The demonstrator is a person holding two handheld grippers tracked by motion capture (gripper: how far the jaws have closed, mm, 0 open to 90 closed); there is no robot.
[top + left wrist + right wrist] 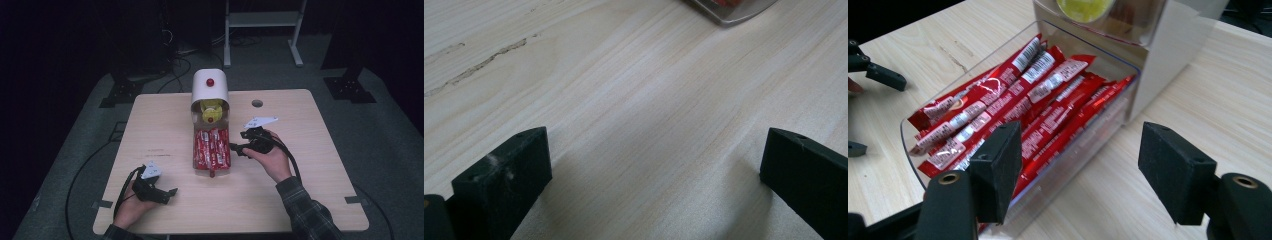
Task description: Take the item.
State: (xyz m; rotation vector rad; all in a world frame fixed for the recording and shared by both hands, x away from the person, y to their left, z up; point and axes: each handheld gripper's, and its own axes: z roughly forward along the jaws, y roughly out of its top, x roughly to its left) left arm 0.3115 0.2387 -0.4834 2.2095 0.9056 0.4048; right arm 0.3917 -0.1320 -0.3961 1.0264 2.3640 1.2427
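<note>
Left gripper sits low on the near-left of the table, jaws wide apart over bare wood, nothing between them; its own view shows just a corner of the clear tray at the top edge. Right gripper is further in, right of centre, pointing left at the tray, jaws spread wide, holding nothing, pads clear of the tray wall. In the right gripper view the tray sits just ahead of the jaws, full of red sachets lying lengthwise. Tray is mid-table, its far end tucked under the white dispenser. Dispenser has a red knob on top and yellow contents behind its opening.
</note>
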